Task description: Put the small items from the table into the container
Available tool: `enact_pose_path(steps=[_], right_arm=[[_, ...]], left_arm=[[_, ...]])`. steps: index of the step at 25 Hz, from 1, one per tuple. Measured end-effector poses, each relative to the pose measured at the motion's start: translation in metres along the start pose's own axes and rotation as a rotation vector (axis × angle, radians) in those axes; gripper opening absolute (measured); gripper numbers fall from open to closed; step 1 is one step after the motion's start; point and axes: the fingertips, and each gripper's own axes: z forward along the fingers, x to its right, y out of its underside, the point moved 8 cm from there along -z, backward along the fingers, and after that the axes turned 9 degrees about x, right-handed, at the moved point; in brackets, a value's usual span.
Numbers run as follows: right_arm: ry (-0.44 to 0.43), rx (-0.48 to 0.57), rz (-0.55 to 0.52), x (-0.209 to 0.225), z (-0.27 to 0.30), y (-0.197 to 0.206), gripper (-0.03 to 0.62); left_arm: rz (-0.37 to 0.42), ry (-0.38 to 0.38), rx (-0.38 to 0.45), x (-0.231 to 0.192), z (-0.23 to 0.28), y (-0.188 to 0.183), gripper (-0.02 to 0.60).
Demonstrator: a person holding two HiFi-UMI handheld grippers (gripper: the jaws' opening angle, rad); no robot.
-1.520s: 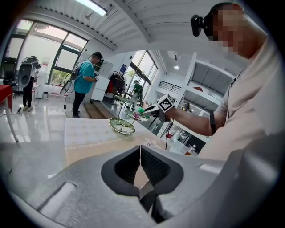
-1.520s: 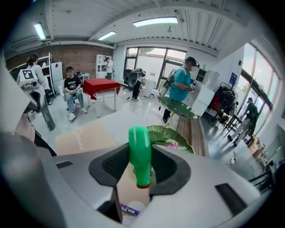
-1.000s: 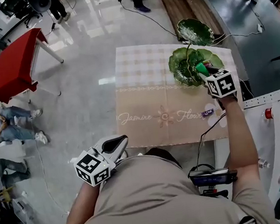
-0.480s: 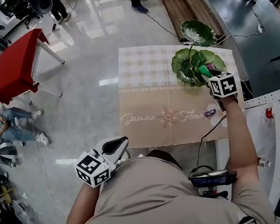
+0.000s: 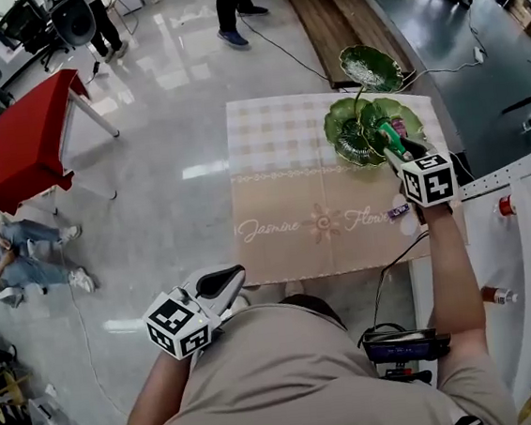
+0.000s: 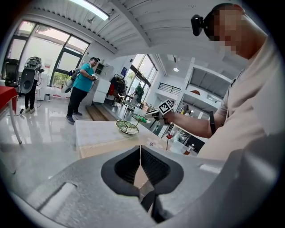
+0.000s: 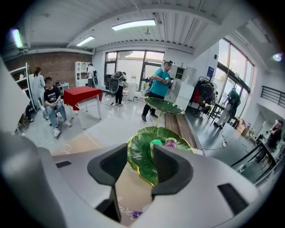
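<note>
A green leaf-shaped dish [image 5: 356, 131] with a smaller upper leaf tier [image 5: 370, 66] stands at the table's far right. In it lie a green item [image 7: 156, 143] and a pink-purple item [image 7: 171, 142]. My right gripper [image 5: 396, 146] hangs open over the dish's near rim [image 7: 141, 167], with nothing between its jaws [image 7: 139, 158]. A small purple item [image 5: 397, 210] lies on the cloth near the right edge, below that gripper [image 7: 133, 214]. My left gripper [image 5: 227, 278] is shut and empty [image 6: 140, 156], held off the table's near edge by my body.
A beige cloth with printed lettering covers the table [image 5: 291, 185]. A red table [image 5: 27, 138] stands on the floor to the left. A white bench [image 5: 522, 227] with small hardware adjoins the table on the right. People stand and sit around the room.
My right gripper has drawn back a little from over the dish toward me and risen. The left gripper has stayed near my body.
</note>
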Motion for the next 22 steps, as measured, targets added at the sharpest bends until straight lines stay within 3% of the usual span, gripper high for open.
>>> enact_pose_path(steps=[6, 11, 22], right_arm=[[-0.037, 0.064, 0.007, -0.067, -0.052, 0.001, 0.185], [-0.085, 0.040, -0.001, -0.135, -0.091, 0.014, 0.179], [-0.157, 0.085, 0.113, -0.254, -0.150, 0.043, 0.170]], left_arm=[[0.019, 0.053, 0.000, -0.007, -0.022, -0.001, 0.011], [0.027, 0.111, 0.003, -0.010, -0.033, 0.001, 0.011], [0.081, 0.240, -0.038, -0.006, -0.058, 0.007, 0.011]])
